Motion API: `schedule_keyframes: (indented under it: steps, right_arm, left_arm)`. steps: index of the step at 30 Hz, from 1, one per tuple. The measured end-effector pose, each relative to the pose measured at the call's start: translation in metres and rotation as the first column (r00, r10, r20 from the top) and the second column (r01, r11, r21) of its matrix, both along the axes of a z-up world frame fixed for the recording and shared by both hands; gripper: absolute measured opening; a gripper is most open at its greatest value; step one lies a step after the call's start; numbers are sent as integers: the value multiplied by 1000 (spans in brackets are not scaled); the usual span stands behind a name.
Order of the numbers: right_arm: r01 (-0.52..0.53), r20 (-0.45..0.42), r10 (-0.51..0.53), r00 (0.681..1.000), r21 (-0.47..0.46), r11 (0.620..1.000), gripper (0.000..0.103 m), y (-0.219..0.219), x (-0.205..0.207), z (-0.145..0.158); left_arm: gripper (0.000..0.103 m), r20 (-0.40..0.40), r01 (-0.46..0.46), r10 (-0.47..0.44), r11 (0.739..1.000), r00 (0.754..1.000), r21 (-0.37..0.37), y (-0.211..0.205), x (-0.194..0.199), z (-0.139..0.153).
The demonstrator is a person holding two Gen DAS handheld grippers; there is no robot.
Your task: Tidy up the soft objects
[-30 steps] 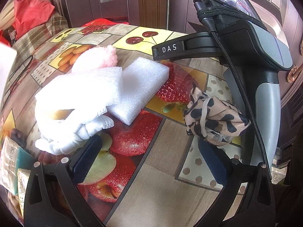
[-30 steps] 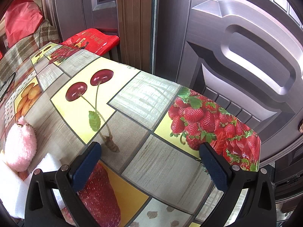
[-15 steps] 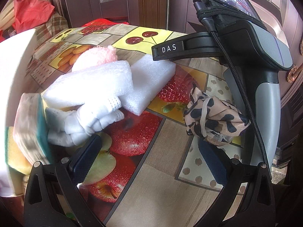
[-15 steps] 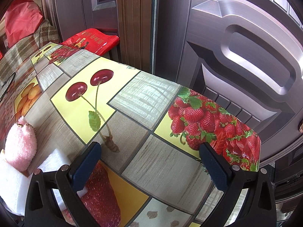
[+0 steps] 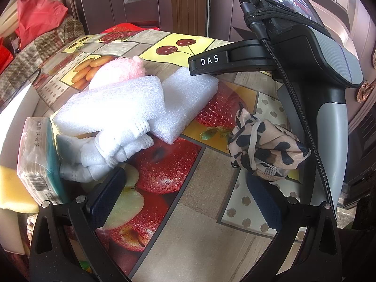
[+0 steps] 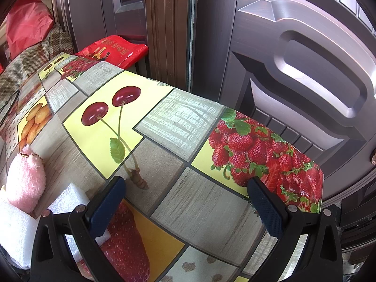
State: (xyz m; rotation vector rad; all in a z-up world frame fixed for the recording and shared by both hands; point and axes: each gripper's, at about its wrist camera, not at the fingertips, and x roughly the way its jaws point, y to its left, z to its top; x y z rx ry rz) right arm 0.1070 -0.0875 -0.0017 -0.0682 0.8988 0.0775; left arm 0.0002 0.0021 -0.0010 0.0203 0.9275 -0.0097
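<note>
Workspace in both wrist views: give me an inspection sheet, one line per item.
Surface: fruit-print glossy tablecloth.
Job's things: two white foam blocks, fluffy pink plush, white knitted cloth bundle, leopard-print fabric bundle.
Clutter: wrapped tissue pack, yellow sponge, white box wall.
Grippers: left tongs open, empty; right tongs open, empty.
Cables: black cable on right gripper's handle.
Surroundings: dark wooden doors, red bag.

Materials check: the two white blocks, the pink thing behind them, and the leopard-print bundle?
White blocks: looks like packing foam, matte, fine-celled grainy surface. Pink toy: plush, probably synthetic, with a fuzzy pile and a small ball chain on top. Leopard-print bundle: thin woven cloth, soft creases, slight sheen, tied with a band.
</note>
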Motion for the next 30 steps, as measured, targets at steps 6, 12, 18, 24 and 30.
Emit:
schedule_keyframes:
  steps: [6, 12, 18, 24, 30]
  right_arm:
    - [0, 0, 0, 1000, 0, 1000, 103, 0, 0, 0]
    - [0, 0, 0, 1000, 0, 1000, 103, 0, 0, 0]
    - [0, 0, 0, 1000, 0, 1000, 103, 0, 0, 0]
    - [0, 0, 0, 1000, -1, 1000, 103, -1, 0, 1]
    - [6, 1, -6, 1000, -1, 1000, 103, 0, 0, 1]
  left_arm:
    - [102, 0, 0, 0, 1000, 1000, 0, 0, 0, 0]
    - [102, 0, 0, 0, 1000, 1000, 0, 0, 0, 0]
    - [102, 0, 0, 0, 1000, 1000, 0, 0, 0, 0]
    - [102, 0, 0, 0, 1000, 1000, 0, 0, 0, 0]
    - [102, 0, 0, 0, 1000, 1000, -1, 0, 1, 0]
